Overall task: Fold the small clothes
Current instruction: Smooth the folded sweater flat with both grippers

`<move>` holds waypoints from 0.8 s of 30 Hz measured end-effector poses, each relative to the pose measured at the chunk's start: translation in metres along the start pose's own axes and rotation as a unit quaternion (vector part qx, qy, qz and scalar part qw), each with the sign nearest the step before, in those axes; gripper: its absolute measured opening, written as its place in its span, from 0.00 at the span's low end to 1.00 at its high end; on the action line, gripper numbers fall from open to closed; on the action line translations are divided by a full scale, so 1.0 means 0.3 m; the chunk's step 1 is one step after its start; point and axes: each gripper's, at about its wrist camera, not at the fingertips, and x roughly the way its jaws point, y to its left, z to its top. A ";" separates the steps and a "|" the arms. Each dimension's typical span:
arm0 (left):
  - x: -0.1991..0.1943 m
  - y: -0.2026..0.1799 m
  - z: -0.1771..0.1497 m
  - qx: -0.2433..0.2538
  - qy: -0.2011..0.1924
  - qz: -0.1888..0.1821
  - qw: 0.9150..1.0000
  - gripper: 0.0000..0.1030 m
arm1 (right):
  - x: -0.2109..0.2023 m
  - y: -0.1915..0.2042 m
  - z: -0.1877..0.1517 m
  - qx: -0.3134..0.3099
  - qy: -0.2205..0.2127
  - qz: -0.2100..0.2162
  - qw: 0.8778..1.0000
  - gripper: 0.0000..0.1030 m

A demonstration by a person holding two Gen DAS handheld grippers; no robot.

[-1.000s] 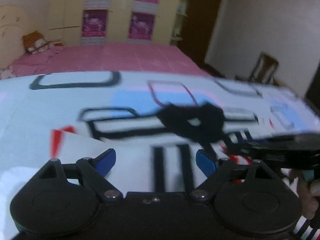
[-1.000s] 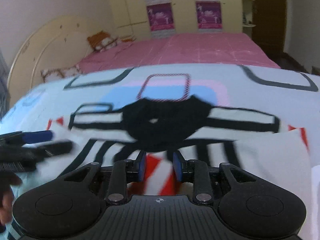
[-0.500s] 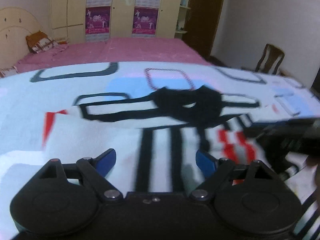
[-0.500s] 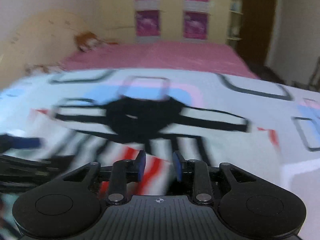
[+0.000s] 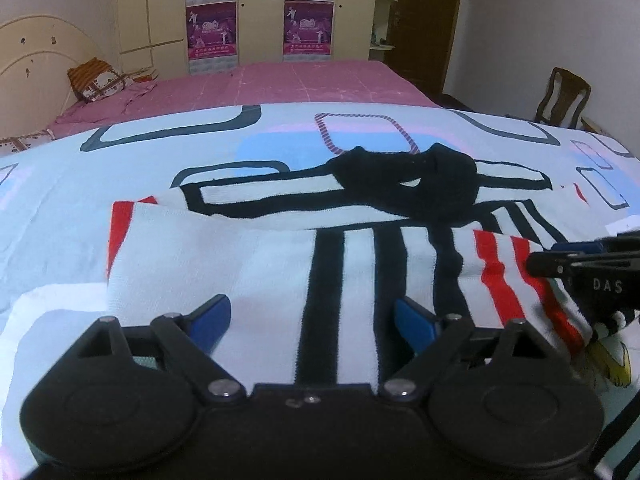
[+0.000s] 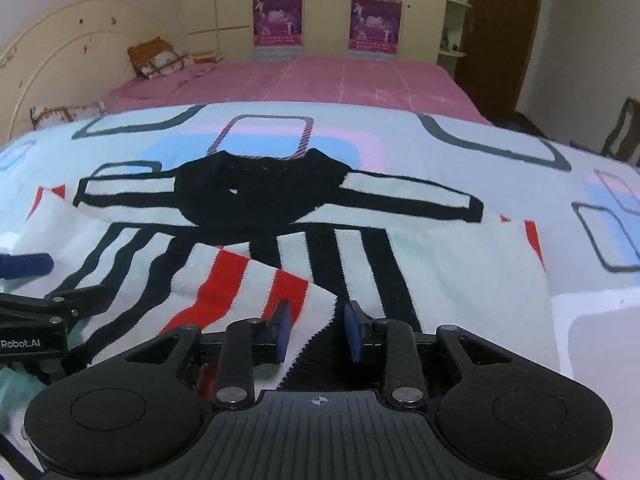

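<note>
Left wrist view first, read from left to right: patterned bed cover (image 5: 60, 200) at the left edge, then one knitted jumper (image 5: 256, 272) spread flat on it, neck away and hem near. White body with black stripes, red bands at both sides, black collar (image 5: 408, 184) at the far middle. One sleeve laid out to the left, one to the right.

Left gripper (image 5: 312, 316) poised just above the near hem, jaws wide, nothing between them but the cloth lying below.

Right wrist view, again left to right: a red-striped flap of the jumper turned over onto the body, its corner running down between the jaws of the right gripper (image 6: 318, 330). Jaws narrow. Cannot tell whether the pads bite the knit or merely stand either side of it.

Handling, as a judgement: soft, light, limp knit – no stiffness to carry a fold, likely to sag and stretch if lifted by one point. Not slippery, not fragile, though loose loops could snag on a pad edge. Best taken at the doubled edges – hem corners, side seams, sleeve ends – with both grippers level, then laid over rather than dragged.

Count: one jumper, two sleeves, one collar, two grippers, one bed cover.
</note>
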 end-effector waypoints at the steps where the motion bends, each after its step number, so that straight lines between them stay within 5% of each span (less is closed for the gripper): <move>1: -0.001 0.002 0.007 0.000 0.002 -0.003 1.000 0.85 | -0.003 0.003 0.005 -0.001 -0.003 0.000 1.000 0.27; 8: 0.046 0.184 0.138 -0.031 -0.016 0.029 0.999 0.88 | 0.066 -0.089 0.100 0.047 -0.009 0.007 0.999 0.27; 10: 0.113 0.251 0.162 -0.046 0.013 0.039 0.998 0.87 | 0.102 -0.096 0.113 0.052 0.004 0.009 0.999 0.27; 12: 0.153 0.305 0.153 -0.063 0.025 0.031 0.997 0.99 | 0.118 -0.090 0.110 0.046 0.006 0.000 0.999 0.27; 14: 0.148 0.341 0.143 -0.077 0.030 0.014 0.996 0.97 | 0.103 -0.082 0.110 0.043 0.006 -0.008 0.999 0.27; 16: 0.095 0.335 0.140 -0.084 0.019 0.022 0.996 0.89 | 0.065 -0.080 0.106 0.058 -0.005 0.002 0.998 0.27; 24: -0.088 0.155 0.065 -0.068 -0.028 0.012 0.997 0.94 | -0.035 0.016 0.050 0.040 -0.014 0.049 0.998 0.27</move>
